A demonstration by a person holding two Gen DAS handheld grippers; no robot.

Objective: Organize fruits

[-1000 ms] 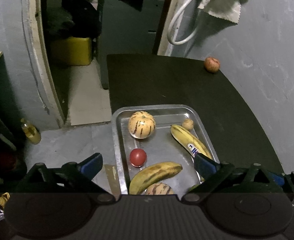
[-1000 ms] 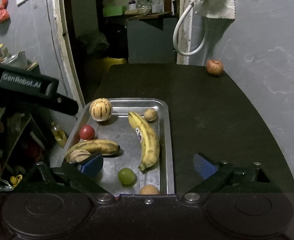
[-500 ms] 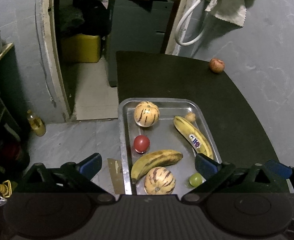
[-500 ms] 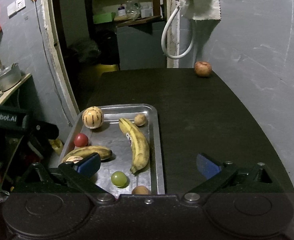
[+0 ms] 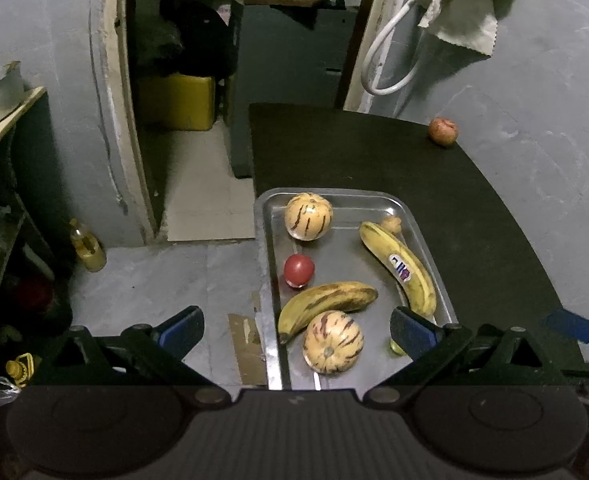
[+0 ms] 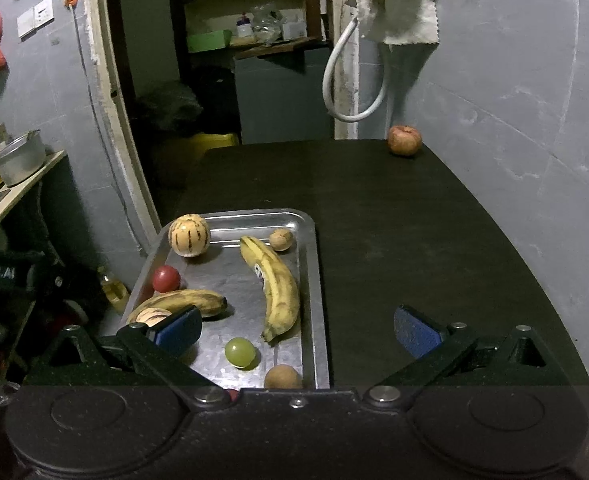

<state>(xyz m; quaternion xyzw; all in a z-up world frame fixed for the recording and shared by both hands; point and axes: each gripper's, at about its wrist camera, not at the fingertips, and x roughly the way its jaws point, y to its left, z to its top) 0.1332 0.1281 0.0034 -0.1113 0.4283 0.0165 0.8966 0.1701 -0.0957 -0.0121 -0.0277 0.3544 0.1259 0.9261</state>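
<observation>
Both grippers, left (image 5: 296,326) and right (image 6: 297,327), hover spread and empty over the tray's (image 6: 320,280) near edge, the apple (image 6: 404,140) at the table's (image 6: 414,232) far corner.

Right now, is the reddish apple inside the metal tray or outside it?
Outside. The apple sits alone on the dark table at its far edge by the wall, well apart from the tray holding the other fruit.

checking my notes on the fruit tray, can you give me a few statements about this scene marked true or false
1. Both bananas lie inside the metal tray. True.
2. The apple sits in the tray. False: it rests on the dark table, at the far corner by the wall.
3. The left gripper is shut on a banana. False: it is open and empty.
4. The right gripper is open, holding nothing. True.
5. The green grape is in the tray. True.
</observation>
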